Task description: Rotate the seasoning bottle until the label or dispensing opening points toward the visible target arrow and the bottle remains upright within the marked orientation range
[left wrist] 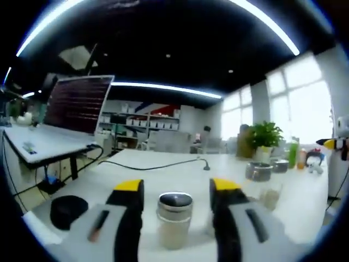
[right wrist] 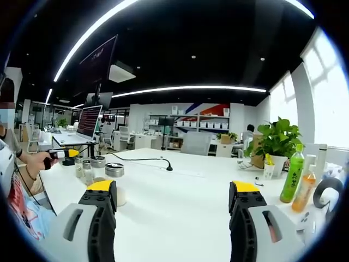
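Seasoning bottle: in my left gripper view the seasoning bottle (left wrist: 174,218) stands upright on the white tabletop (left wrist: 163,174), a clear glass body with pale contents and a silver metal cap.
Bottle against the jaws: it sits between my two yellow-tipped jaws, roughly centred, with a gap of tabletop showing on each side; I see no contact.
Left gripper (left wrist: 174,188): jaws apart, nothing clamped, tips level with the bottle's cap.
Right gripper (right wrist: 174,192): jaws spread wide over bare tabletop, holding nothing.
Label or opening: I cannot tell which way either faces.
Black disc (left wrist: 68,210): lies flat at about 9 o'clock from the bottle, well apart from it.
Other jars: a cluster of silver-lidded jars (left wrist: 258,171) stands at about 2 o'clock from the bottle, farther back.
Cable: a black cable (left wrist: 158,165) runs across the tabletop behind the bottle.
Right gripper view, 3 o'clock: a green drink bottle (right wrist: 292,174) and an orange one (right wrist: 304,190) beside a potted plant (right wrist: 277,143).
Right gripper view, 9 o'clock: a person's hand (right wrist: 39,161) near a group of small jars (right wrist: 90,164).
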`<state>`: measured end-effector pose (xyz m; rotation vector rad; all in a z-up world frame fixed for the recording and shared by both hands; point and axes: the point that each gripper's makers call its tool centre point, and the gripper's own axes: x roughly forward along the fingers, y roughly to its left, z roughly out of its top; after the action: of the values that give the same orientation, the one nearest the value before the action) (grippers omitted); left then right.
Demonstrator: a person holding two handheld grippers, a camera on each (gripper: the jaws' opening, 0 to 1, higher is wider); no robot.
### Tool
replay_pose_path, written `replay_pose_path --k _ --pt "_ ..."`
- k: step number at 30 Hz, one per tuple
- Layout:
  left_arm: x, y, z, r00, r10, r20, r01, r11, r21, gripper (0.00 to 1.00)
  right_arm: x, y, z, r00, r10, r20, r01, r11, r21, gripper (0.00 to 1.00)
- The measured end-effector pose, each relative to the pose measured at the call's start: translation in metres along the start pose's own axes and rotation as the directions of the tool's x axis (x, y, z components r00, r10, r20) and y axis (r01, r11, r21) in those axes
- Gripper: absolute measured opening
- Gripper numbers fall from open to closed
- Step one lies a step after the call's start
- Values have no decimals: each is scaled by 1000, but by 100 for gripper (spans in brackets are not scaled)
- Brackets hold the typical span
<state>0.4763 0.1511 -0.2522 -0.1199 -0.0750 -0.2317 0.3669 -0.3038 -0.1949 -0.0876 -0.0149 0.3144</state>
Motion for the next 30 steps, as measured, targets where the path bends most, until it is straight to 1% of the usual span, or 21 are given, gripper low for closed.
replay_pose_path --k 2,7,11,14,19,21,24,26,28,30 --pt "2 -1 -3 1000 9 -3 -9 1000 -9 51 -1 0 0 1000 0 0 0 1000 -3 88" --pt "6 -1 -10 999 34 -5 -34 999 11 49 -1 -3 0 1000 -6 0 6 1000 1 87" --pt "9 -1 -15 999 37 -16 -38 999 -5 47 -1 -5 0 1000 -11 0 11 1000 1 87" --pt "14 -2 -16 999 30 -25 -29 999 38 47 -2 -5 0 1000 -12 1 12 1000 -3 87" --pt "15 0 -22 998 44 -38 -43 999 33 46 -1 -7 -1 1000 -12 -3 12 1000 4 87" --pt "15 3 -22 998 58 -32 -57 998 30 45 -1 -8 -1 1000 -14 -4 14 1000 4 87" --pt "18 5 -23 998 53 -35 -52 998 35 45 -1 -9 0 1000 -16 -2 16 1000 0 87" --pt "19 5 -25 998 53 -42 -51 998 38 43 0 -10 -1 1000 -15 -4 15 1000 3 87" --pt "19 4 -26 998 46 -44 -45 998 40 37 1 -12 -3 1000 -16 -11 16 1000 10 87" --pt "19 5 -27 998 48 -46 -46 998 40 34 0 -12 -5 1000 -18 -14 18 1000 15 86"
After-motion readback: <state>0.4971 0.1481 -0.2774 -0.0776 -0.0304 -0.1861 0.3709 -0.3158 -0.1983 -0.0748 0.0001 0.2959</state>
